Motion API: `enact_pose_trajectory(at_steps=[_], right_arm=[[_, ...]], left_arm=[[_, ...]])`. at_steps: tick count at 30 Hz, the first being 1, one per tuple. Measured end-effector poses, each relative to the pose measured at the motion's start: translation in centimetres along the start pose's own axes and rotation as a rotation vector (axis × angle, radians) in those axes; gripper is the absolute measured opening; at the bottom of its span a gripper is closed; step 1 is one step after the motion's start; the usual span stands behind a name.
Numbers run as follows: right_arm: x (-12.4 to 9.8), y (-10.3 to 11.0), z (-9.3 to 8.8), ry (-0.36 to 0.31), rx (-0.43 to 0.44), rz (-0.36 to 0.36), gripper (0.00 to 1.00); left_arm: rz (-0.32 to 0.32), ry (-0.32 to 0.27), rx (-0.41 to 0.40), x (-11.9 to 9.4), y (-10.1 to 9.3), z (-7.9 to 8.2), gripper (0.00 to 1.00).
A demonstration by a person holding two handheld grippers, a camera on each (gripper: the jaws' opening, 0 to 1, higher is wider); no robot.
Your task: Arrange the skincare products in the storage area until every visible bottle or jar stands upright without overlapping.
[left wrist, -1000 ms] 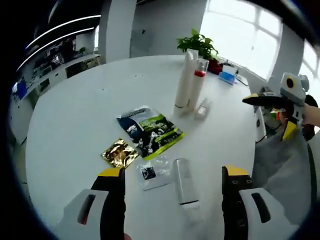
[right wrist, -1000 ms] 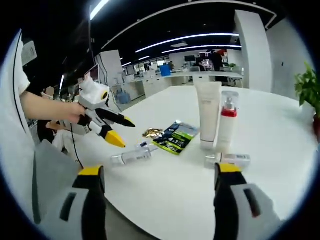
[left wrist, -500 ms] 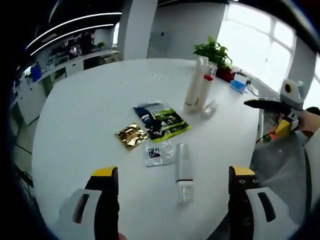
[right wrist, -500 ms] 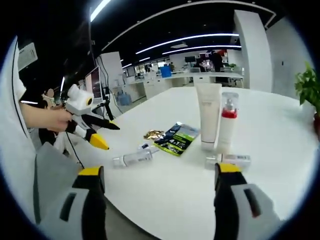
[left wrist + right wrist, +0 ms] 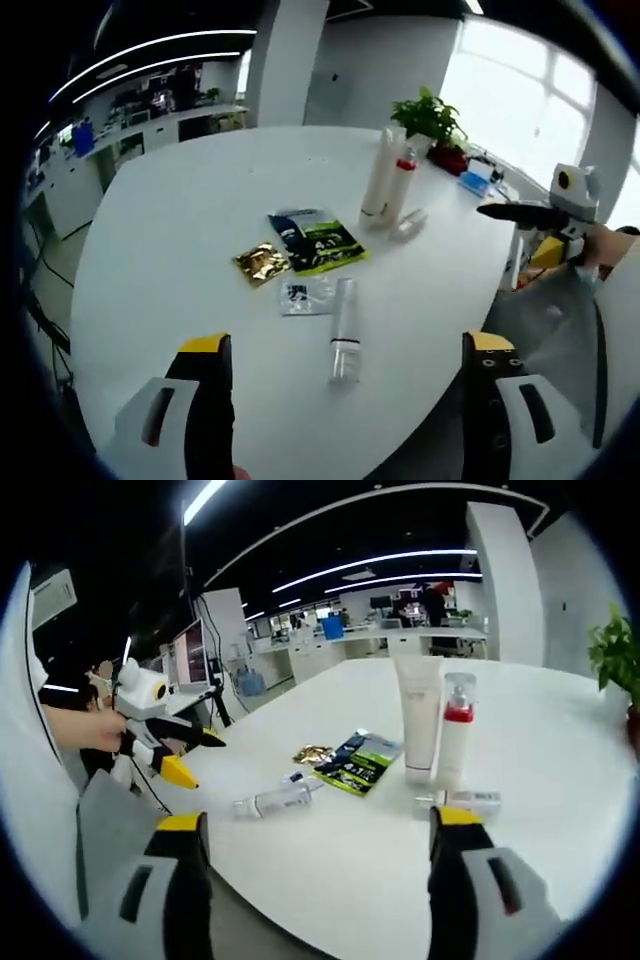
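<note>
Clear tube [image 5: 342, 344]: lying flat on white table [image 5: 170, 250], ahead of left gripper [image 5: 345, 400], between jaw lines.
Handling: likely light, rigid, smooth; prone to roll. Grip mid-body, across width.
Small bottle [image 5: 458, 800]: lying down, just beyond right gripper [image 5: 315, 865].
White tube [image 5: 418, 717], pump bottle [image 5: 454, 730]: upright, touching.
Sachets [image 5: 318, 241]: flat beyond clear tube.
Jaws: both grippers spread wide, holding nothing.

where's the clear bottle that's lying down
In the left gripper view the clear bottle lies on its side on the white table, right of centre, just beside the small clear sachet and nearer the camera than the green packet.
</note>
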State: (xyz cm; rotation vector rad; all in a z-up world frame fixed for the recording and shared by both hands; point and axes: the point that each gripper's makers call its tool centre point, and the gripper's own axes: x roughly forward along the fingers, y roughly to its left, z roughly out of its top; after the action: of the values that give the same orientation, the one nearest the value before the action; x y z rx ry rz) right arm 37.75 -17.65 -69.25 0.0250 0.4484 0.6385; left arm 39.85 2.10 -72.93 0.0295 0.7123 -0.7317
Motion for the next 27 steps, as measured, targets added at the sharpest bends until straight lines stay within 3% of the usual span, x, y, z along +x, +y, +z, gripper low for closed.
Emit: enact_pose_trajectory(at_steps=[14,27], right_arm=[[-0.4,0.5,0.2,-0.006,-0.01,0.005,0.91],[-0.6,0.6,0.1,-0.009,-0.015,0.009,0.92]], left_arm=[[0.065,-0.026,-0.011,-2.7,-0.1,-1.3,0.92],[0.091,-0.056,-0.013,-3.5,-0.6,-1.3,0.91]])
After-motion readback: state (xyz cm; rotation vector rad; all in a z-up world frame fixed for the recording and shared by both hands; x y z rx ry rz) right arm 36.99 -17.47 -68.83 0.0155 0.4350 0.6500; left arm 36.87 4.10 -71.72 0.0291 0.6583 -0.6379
